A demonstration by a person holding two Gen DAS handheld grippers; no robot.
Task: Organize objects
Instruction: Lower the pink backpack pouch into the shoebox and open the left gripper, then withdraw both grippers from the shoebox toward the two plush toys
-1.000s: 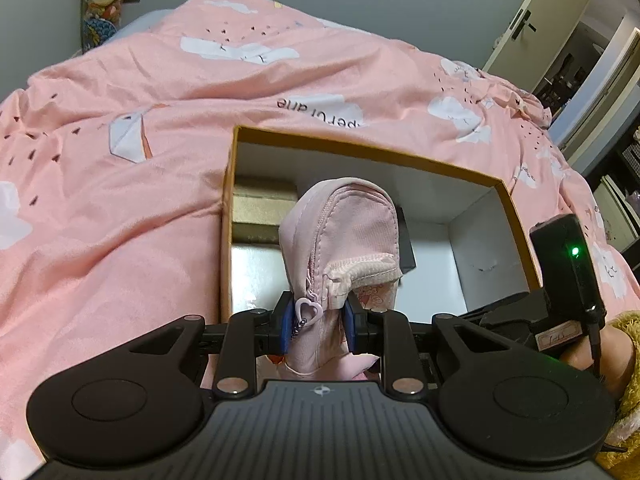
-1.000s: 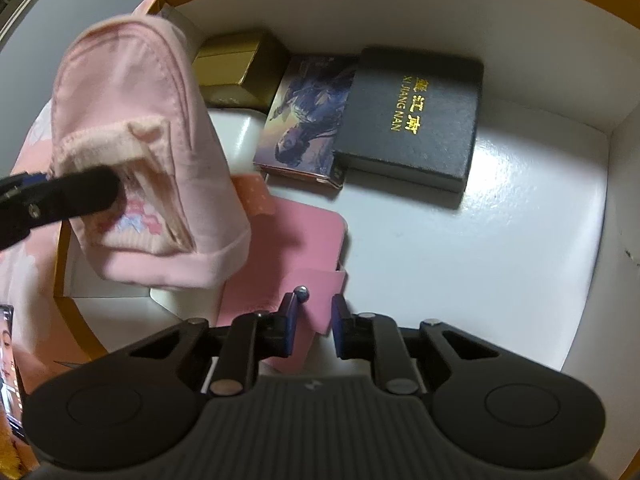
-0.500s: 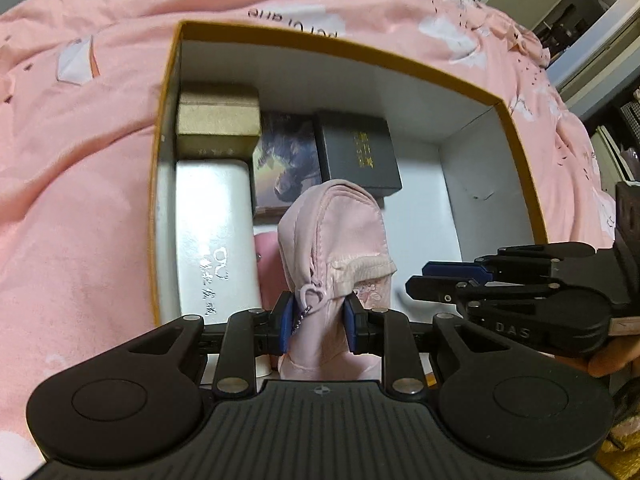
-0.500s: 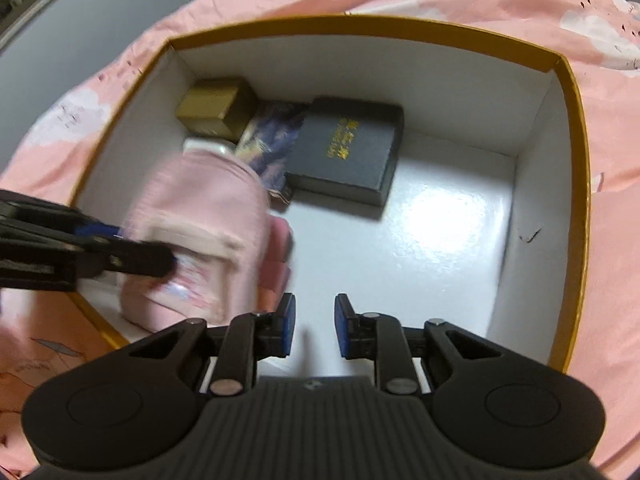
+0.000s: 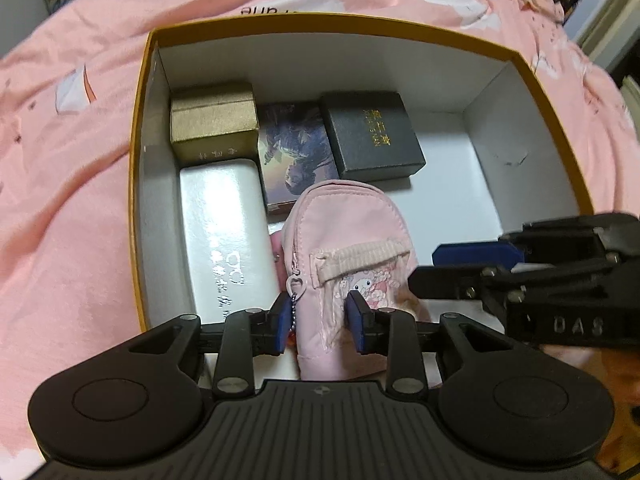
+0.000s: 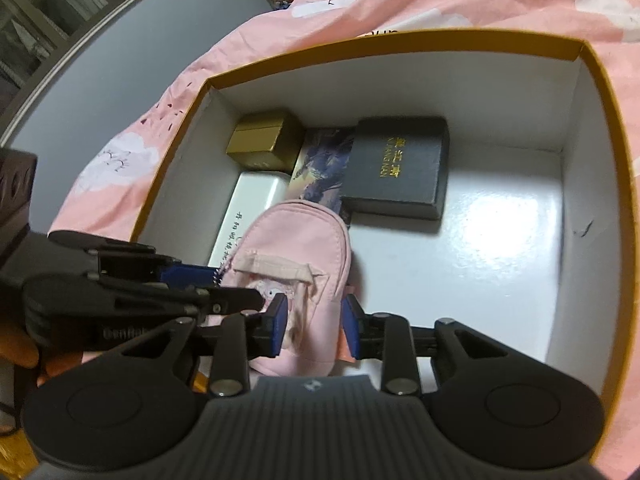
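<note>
Pink bedspread (image 5: 80, 184) bears one box (image 5: 138, 184) holding five items.

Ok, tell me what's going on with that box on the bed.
A person with tongs in each hand is setting a small pink pouch upright into the gold-rimmed box on the pink bedspread, beside a white case, a gold box and a black box. The left tongs have just been opening, the pouch between them, seemingly released. The right tongs, empty beside the pouch, have also been opening.
</note>
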